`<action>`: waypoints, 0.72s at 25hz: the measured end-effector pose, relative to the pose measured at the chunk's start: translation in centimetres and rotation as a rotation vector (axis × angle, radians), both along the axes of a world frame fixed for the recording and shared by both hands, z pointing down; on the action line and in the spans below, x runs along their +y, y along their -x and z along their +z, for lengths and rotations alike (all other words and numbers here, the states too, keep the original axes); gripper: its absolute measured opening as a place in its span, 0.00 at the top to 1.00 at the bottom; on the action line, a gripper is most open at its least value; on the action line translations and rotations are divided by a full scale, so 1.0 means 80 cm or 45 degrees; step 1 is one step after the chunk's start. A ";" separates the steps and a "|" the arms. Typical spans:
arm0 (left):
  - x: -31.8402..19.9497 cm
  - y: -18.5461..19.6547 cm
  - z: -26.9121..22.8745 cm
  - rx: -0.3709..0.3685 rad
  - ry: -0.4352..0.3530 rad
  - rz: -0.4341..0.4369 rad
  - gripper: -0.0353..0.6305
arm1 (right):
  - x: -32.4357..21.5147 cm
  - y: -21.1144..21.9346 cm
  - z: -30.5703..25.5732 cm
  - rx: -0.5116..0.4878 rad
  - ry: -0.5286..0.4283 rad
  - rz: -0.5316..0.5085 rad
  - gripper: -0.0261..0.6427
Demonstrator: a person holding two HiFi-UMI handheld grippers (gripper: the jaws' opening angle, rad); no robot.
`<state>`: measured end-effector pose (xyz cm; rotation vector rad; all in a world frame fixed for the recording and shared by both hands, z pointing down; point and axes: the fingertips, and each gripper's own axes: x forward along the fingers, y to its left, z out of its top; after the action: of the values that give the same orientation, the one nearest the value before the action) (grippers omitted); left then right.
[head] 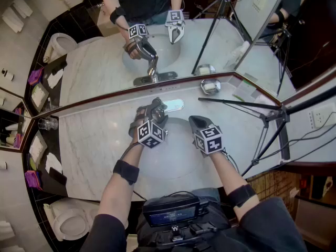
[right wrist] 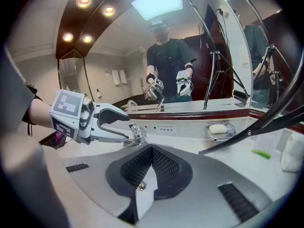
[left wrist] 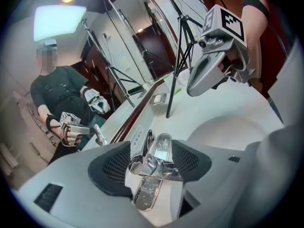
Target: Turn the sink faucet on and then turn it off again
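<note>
The left gripper (left wrist: 152,156) spreads its fingers (left wrist: 111,167) wide either side of the faucet (left wrist: 161,148), so a crooked squeeze could skid off its chrome (right gripper (right wrist: 151,156) pinched together, empty).

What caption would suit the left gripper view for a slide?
Open-jawed left gripper straddles the chrome faucet; right gripper hovers shut over the sink basin.

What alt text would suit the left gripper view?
The left gripper, fingers open, straddles the chrome faucet without clamping it. The shut right gripper hangs over the white sink basin at upper right; a mirror fills the left.
</note>
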<state>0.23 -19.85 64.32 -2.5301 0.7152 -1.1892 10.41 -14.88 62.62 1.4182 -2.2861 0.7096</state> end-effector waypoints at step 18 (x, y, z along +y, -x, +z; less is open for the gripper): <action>0.004 -0.025 0.025 -0.127 -0.073 0.103 0.67 | -0.002 0.001 0.013 -0.010 0.026 0.017 0.93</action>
<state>2.22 -19.53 66.28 -2.4107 0.6083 -1.2394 10.36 -15.05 63.63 1.4247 -2.2711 0.7419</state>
